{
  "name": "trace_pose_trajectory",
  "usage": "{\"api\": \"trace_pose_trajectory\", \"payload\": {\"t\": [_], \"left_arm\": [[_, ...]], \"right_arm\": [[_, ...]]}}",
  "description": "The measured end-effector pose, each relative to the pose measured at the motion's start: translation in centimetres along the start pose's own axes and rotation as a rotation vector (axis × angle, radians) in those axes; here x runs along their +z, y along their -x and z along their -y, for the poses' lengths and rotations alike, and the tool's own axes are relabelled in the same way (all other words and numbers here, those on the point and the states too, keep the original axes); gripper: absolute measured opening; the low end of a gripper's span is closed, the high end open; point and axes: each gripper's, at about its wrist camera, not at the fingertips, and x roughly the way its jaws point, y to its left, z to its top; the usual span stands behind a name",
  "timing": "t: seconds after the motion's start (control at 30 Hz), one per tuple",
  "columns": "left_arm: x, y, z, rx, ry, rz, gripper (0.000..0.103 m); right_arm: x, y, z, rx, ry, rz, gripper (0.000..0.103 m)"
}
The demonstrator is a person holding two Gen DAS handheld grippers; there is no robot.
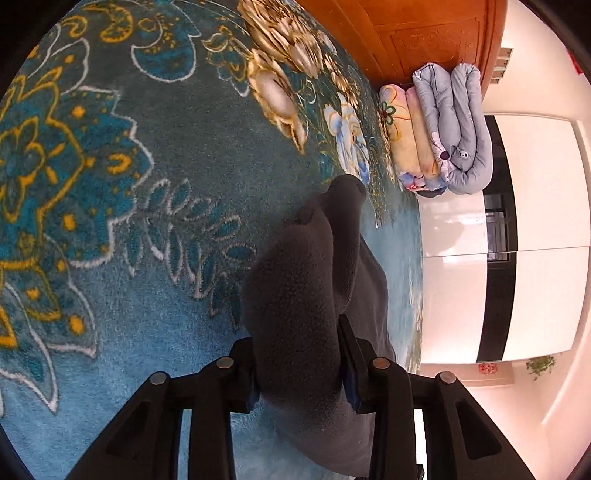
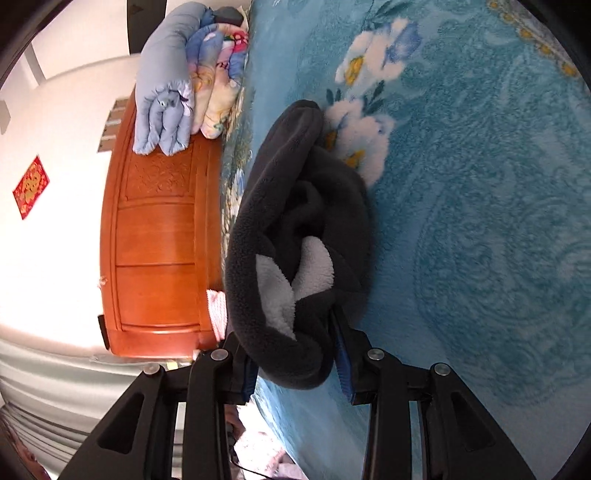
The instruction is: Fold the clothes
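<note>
A dark grey fleece garment (image 1: 306,288) hangs bunched between the fingers of my left gripper (image 1: 299,373), which is shut on it above the blue floral blanket (image 1: 110,184). In the right wrist view the same grey garment (image 2: 295,206), with a pale fleecy lining (image 2: 295,280) showing, is bunched in my right gripper (image 2: 295,358), which is shut on it over the blue blanket (image 2: 480,221). Both grippers hold the garment lifted off the bed surface.
Folded quilts, light blue (image 1: 458,129) and yellow floral (image 1: 402,136), are stacked against the orange wooden headboard (image 1: 424,33); they also show in the right wrist view (image 2: 166,85) by the headboard (image 2: 159,240). White wall and dark window (image 1: 495,240) lie beyond the bed's edge.
</note>
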Motion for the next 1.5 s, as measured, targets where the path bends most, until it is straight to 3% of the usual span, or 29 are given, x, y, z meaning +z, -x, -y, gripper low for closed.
{"api": "trace_pose_trajectory", "payload": {"t": [0.07,0.17,0.23,0.37,0.43,0.53,0.67,0.77,0.83,0.97,1.03,1.13,1.33,1.5], "left_arm": [[0.2,0.7,-0.1,0.001,0.022,0.000,0.043],[0.1,3.0,-0.8,0.042,0.053,0.044,0.045],[0.2,4.7,-1.0,0.071,0.061,0.086,0.045],[-0.4,6.2,2.6,0.140,-0.101,0.123,0.045],[-1.6,5.7,5.4,0.161,-0.227,0.107,0.045],[-4.0,3.1,9.1,0.199,-0.408,0.049,0.048],[-7.1,-1.6,11.3,0.265,-0.546,-0.059,0.049],[-9.2,-3.2,12.3,0.282,-0.613,-0.077,0.049],[-10.3,-3.8,13.0,0.283,-0.643,-0.078,0.049],[-12.0,-4.8,13.5,0.281,-0.691,-0.083,0.049],[-12.4,-5.4,12.9,0.289,-0.693,-0.096,0.049],[-12.3,-5.5,11.5,0.278,-0.667,-0.101,0.049],[-12.7,-6.3,10.5,0.277,-0.673,-0.113,0.049],[-13.7,-6.3,10.6,0.306,-0.703,-0.104,0.051]], "right_arm": [[-0.1,0.6,-0.2,-0.025,0.016,-0.009,0.038],[0.0,1.6,-0.6,-0.072,0.041,-0.019,0.051],[0.7,1.8,-1.0,-0.105,0.065,-0.023,0.052],[2.3,1.6,-3.1,-0.202,0.147,-0.022,0.052],[2.7,1.6,-4.3,-0.282,0.198,-0.006,0.052],[2.4,2.1,-5.6,-0.455,0.265,0.049,0.064],[0.6,2.2,-9.7,-0.630,0.442,0.172,0.064],[-0.6,2.5,-12.4,-0.732,0.547,0.239,0.064],[-1.2,2.2,-13.8,-0.695,0.589,0.252,0.064],[-3.3,-0.3,-15.5,-0.603,0.716,0.189,0.064],[-4.6,-2.4,-15.8,-0.600,0.807,0.125,0.064],[-5.4,-4.4,-14.7,-0.671,0.896,0.058,0.064],[-3.5,-4.9,-9.5,-0.705,0.745,-0.009,0.065],[-3.6,-5.4,-8.7,-0.694,0.686,-0.008,0.078]]}}
